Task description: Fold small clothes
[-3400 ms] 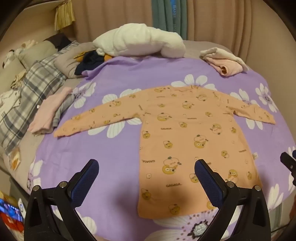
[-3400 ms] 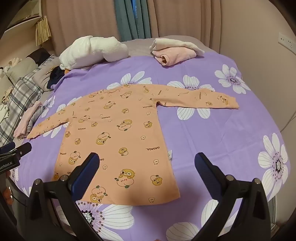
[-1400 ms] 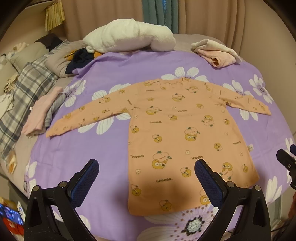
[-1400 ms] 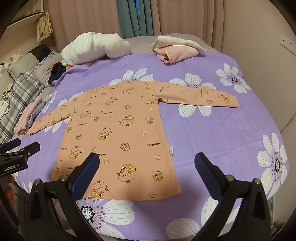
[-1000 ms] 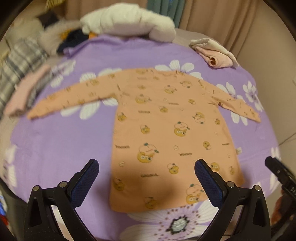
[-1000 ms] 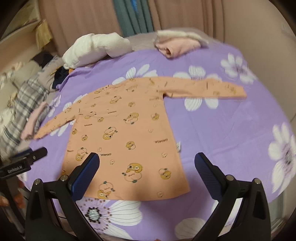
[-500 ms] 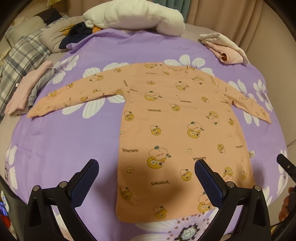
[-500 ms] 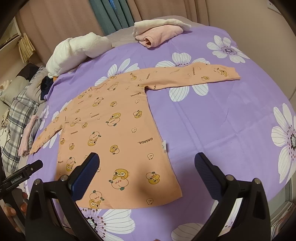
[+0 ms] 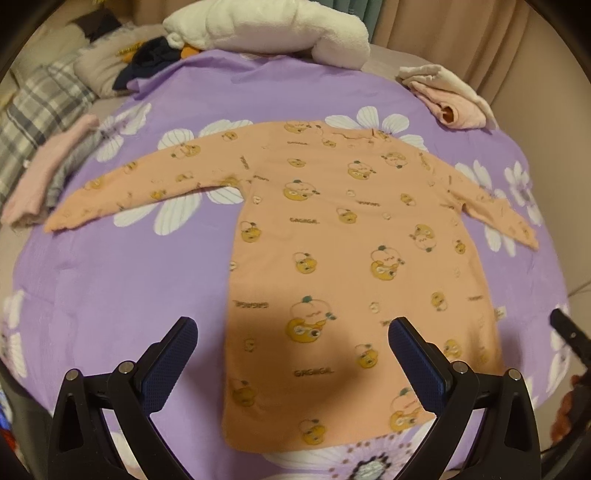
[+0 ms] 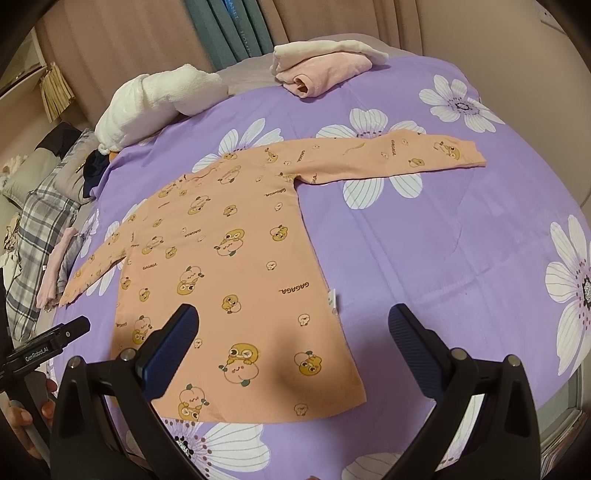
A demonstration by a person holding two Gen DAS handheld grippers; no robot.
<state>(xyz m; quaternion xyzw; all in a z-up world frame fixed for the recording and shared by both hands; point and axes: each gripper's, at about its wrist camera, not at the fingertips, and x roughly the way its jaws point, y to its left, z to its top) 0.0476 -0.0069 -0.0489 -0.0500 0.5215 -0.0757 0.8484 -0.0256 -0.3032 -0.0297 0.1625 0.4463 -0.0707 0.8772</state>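
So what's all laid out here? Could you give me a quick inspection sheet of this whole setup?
Surface: purple bedspread with white flowers, smooth.
Job's things: orange long-sleeved child's top with cartoon print, spread flat, both sleeves out, unfolded.
Clutter: folded pink and cream garments at the far edge; white fluffy bundle; dark clothes; folded pink and grey pieces; plaid bedding.
Grippers: left gripper open, above the top's hem, holding nothing; right gripper open, above the hem's right corner, empty.
Cables: nothing seen.
Surroundings: beige curtains, teal curtain.
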